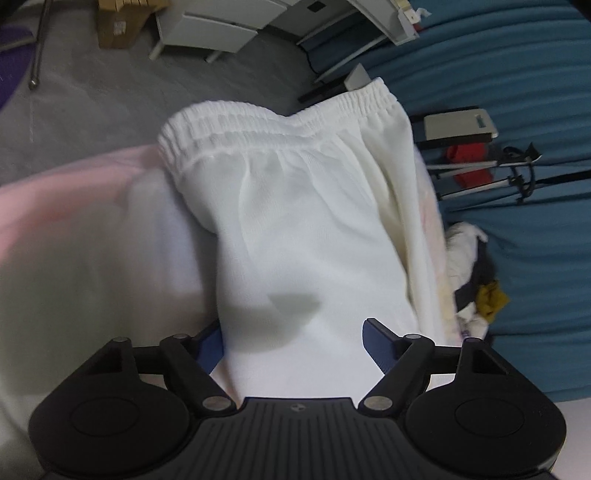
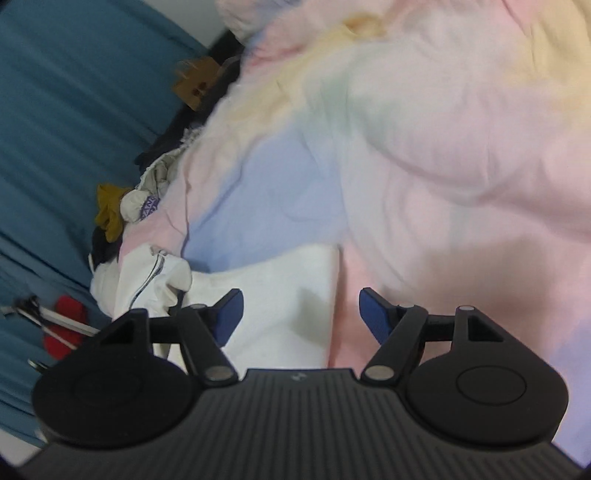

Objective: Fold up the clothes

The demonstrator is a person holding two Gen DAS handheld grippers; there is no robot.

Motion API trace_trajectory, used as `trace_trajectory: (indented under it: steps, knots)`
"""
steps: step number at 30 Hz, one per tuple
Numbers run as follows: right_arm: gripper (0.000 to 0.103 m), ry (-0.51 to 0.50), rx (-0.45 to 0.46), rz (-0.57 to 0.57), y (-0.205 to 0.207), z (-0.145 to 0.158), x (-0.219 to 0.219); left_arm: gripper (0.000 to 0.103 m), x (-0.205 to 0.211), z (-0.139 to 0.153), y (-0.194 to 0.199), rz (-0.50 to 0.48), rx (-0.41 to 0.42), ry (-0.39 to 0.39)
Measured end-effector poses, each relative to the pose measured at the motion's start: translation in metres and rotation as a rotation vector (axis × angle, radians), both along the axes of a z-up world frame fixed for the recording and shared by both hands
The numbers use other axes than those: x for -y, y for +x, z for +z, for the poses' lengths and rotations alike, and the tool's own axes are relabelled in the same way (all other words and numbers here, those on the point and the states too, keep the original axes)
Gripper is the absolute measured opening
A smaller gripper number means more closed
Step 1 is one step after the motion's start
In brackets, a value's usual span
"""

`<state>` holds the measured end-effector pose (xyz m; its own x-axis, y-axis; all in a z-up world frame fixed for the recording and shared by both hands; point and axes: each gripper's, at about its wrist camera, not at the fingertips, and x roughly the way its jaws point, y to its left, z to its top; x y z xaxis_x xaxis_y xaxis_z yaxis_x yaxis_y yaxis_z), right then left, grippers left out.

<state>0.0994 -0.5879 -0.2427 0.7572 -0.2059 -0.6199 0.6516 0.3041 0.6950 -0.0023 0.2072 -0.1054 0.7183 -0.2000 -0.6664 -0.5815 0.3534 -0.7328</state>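
A pair of white trousers (image 1: 295, 229) with an elastic waistband (image 1: 273, 129) lies on a pastel bedspread (image 1: 55, 206), waistband at the far end. My left gripper (image 1: 293, 343) is open, its blue pads on either side of the near part of the fabric; I cannot tell if they touch it. In the right wrist view, a white cloth edge (image 2: 280, 291) lies on the pastel bedspread (image 2: 424, 147). My right gripper (image 2: 301, 314) is open just above that edge, holding nothing.
A heap of mixed clothes (image 2: 122, 229) lies at the bedspread's edge beside a blue curtain (image 2: 55, 129); it also shows in the left wrist view (image 1: 476, 280). Grey floor (image 1: 110, 92), white furniture (image 1: 218, 22), a cardboard box (image 1: 118, 26) and a tripod (image 1: 491, 173) lie beyond.
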Motion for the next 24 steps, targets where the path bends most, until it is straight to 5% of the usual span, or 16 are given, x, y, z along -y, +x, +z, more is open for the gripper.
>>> trace_trajectory:
  steps: [8,11,13,15,16,24]
  knots:
    - [0.065,0.033,-0.019,0.083,0.041,-0.021,-0.009,0.062,0.001,-0.005,0.002,0.0,0.067,-0.035]
    - [0.044,0.051,-0.027,0.087,0.049,-0.031,-0.004,0.05,0.002,-0.005,0.004,-0.004,0.074,-0.028]
    - [0.019,0.036,-0.005,0.095,0.049,-0.028,-0.004,0.041,0.002,-0.004,0.004,-0.011,0.073,-0.006]
    - [0.014,0.004,0.029,0.108,0.048,-0.02,-0.007,0.025,0.002,-0.001,0.004,-0.016,0.073,0.017]
    - [0.011,-0.02,0.043,0.114,0.046,-0.014,-0.01,0.012,0.002,0.0,0.003,-0.012,0.072,0.025]
    - [0.008,-0.163,0.145,0.071,0.026,0.022,-0.017,0.005,-0.003,0.021,-0.015,0.043,0.134,0.096]
